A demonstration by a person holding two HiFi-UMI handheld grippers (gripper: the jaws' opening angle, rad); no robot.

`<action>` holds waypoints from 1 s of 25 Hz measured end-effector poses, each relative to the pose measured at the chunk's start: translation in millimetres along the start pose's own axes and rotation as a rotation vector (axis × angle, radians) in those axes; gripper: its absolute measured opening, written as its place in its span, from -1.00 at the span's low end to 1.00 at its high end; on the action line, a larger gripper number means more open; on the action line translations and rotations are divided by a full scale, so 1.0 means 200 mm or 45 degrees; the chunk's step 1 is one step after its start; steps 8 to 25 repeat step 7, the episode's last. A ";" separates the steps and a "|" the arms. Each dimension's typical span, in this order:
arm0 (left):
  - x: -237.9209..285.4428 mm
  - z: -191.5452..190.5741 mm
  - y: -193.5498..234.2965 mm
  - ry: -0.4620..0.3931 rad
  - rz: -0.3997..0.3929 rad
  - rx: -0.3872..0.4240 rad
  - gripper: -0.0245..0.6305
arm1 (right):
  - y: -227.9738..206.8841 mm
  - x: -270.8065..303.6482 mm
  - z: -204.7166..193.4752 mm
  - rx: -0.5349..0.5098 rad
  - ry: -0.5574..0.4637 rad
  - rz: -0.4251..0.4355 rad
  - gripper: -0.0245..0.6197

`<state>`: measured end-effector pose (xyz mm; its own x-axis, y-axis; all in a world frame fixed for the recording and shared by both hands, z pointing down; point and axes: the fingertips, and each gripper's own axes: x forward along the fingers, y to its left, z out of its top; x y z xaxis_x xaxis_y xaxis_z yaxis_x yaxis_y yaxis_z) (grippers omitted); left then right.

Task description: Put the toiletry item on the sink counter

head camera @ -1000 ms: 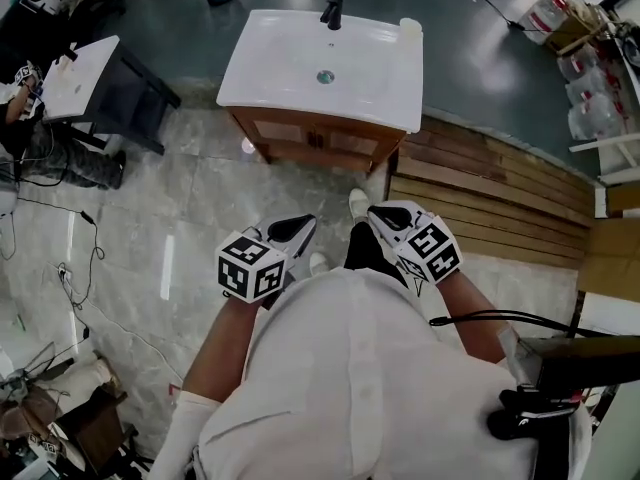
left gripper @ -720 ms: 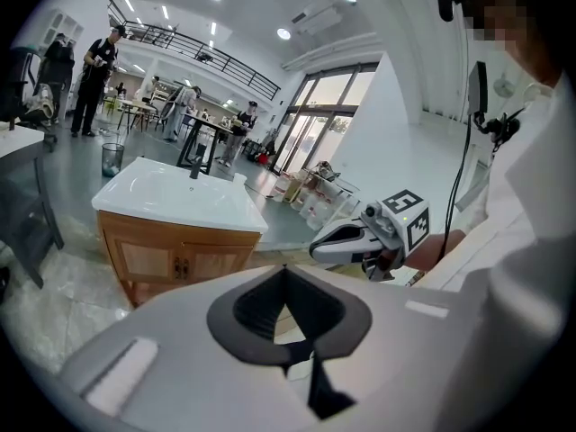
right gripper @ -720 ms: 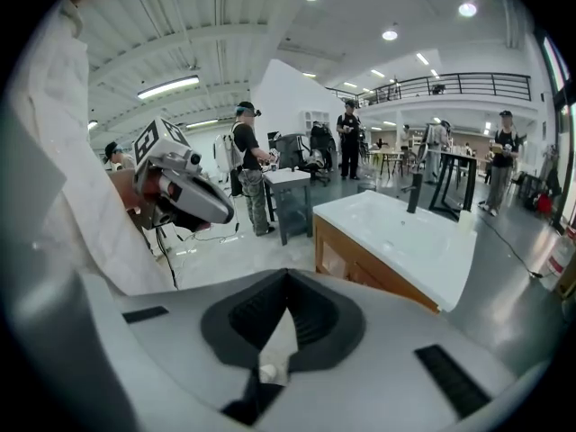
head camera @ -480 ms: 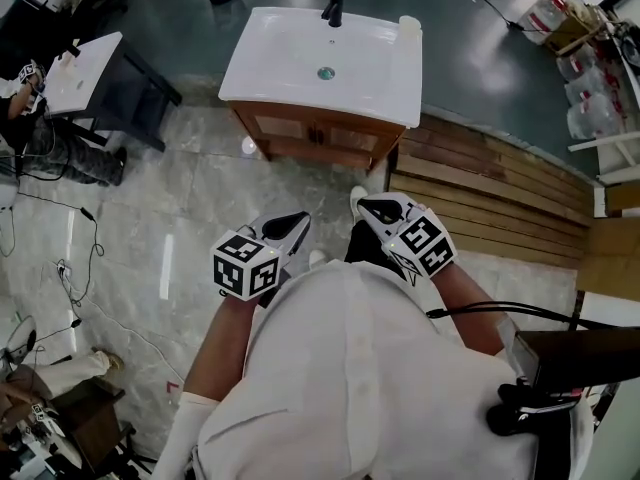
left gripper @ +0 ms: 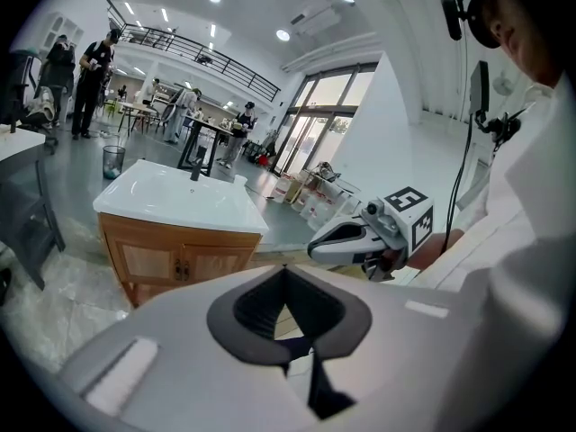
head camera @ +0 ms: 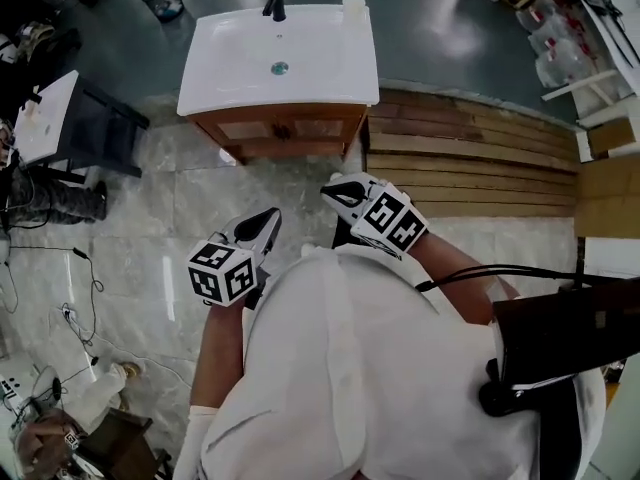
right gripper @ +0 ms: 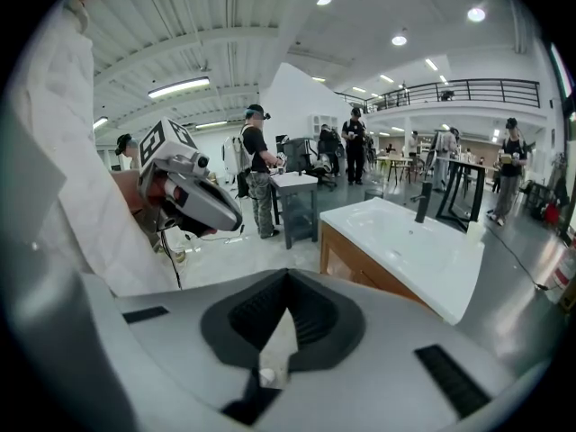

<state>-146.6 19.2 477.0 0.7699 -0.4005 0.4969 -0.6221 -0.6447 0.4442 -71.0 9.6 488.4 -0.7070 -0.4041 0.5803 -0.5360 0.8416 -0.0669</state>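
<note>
I hold my left claw point(head camera: 272, 214) and right claw point(head camera: 327, 189) shut and empty, well short of the sink tabletop point(head camera: 340, 80), since a pale container point(head camera: 352, 5), probably the toiletry item, already stands at its far right corner.

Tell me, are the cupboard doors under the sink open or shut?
Shut: both cabinet doors sit flush in their frame beneath the sink counter.

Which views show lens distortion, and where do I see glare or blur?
Head view: a bright reflection streak lies on the glossy floor, and the white sink counter is nearly washed out. Left gripper view and right gripper view: strong fisheye bending inside a dark round border; the left gripper and right gripper look soft.
</note>
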 end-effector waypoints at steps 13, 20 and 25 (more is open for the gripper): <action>0.04 0.01 -0.02 0.003 0.003 -0.002 -0.91 | -0.04 -0.03 -0.03 -0.008 0.001 0.000 -0.91; 0.04 0.01 -0.02 0.003 0.003 -0.002 -0.91 | -0.04 -0.03 -0.03 -0.008 0.001 0.000 -0.91; 0.04 0.01 -0.02 0.003 0.003 -0.002 -0.91 | -0.04 -0.03 -0.03 -0.008 0.001 0.000 -0.91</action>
